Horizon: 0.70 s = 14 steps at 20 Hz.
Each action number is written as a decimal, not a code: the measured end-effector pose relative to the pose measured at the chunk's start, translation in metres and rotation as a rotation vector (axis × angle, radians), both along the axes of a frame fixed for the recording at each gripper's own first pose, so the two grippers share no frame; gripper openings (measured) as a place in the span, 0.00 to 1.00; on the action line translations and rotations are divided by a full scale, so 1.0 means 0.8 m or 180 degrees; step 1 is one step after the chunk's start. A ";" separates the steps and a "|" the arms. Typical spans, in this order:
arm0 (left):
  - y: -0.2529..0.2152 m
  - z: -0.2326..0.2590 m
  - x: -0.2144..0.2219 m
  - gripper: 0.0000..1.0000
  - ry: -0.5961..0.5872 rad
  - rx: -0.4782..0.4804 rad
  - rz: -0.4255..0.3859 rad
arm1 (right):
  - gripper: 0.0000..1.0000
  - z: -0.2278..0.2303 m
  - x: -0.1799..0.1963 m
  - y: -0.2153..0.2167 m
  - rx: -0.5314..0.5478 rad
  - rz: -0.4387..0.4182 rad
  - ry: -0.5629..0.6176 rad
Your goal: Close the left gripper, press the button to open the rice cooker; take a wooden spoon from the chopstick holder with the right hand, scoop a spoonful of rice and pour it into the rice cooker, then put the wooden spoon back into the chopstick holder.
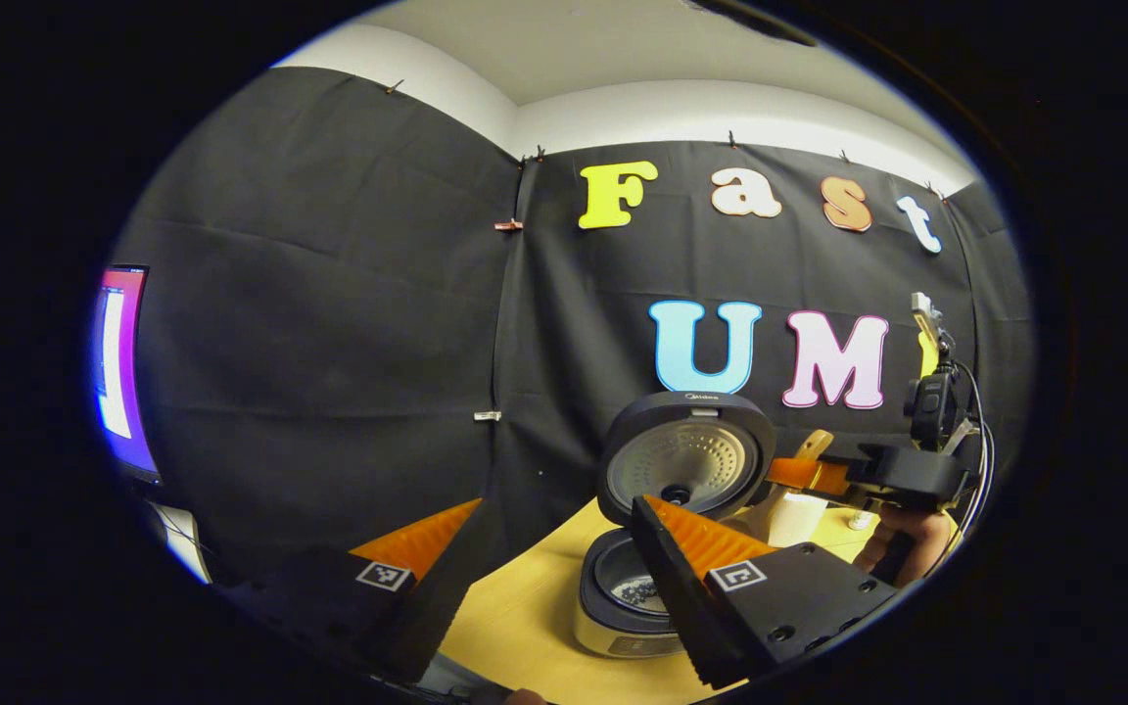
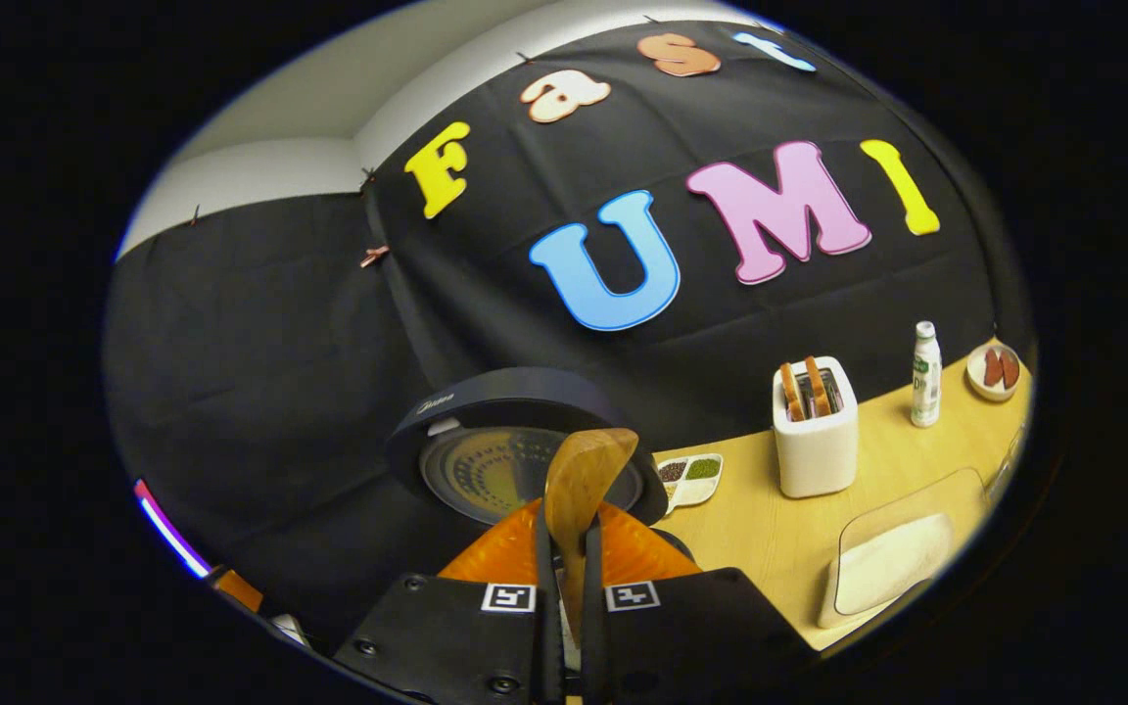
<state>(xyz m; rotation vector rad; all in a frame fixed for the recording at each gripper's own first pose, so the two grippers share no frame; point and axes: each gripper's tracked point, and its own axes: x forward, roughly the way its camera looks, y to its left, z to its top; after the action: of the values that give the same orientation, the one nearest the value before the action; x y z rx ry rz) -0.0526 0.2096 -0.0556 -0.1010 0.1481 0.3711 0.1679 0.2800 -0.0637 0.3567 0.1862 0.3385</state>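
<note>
Rice cooker (image 1: 667, 529) stands open with grains inside; right gripper (image 2: 564, 548) clamps the wooden spoon (image 2: 584, 470), left gripper (image 1: 554, 539) spread wide; returning the spoon likely remains

The wooden spoon (image 2: 584, 470) is looking smooth, the rice cooker (image 1: 686, 460) lid is showing matt plastic and dull metal inside.

Tongs (image 2: 564, 548) clamped on wooden spoon (image 2: 584, 480), bowl upright before open rice cooker (image 2: 486, 431) lid; toaster (image 2: 817, 431) right.
</note>
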 end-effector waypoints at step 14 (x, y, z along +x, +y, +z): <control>-0.007 0.000 0.009 0.95 -0.0049 -0.0016 -0.0017 | 0.11 0.049 -0.043 0.041 -0.1222 0.0464 -0.1298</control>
<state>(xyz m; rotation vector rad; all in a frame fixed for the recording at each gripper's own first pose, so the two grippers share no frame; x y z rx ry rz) -0.0454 0.2040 -0.0557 -0.1085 0.1341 0.3646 0.1335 0.3129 -0.0248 -0.1093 -0.1245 0.5013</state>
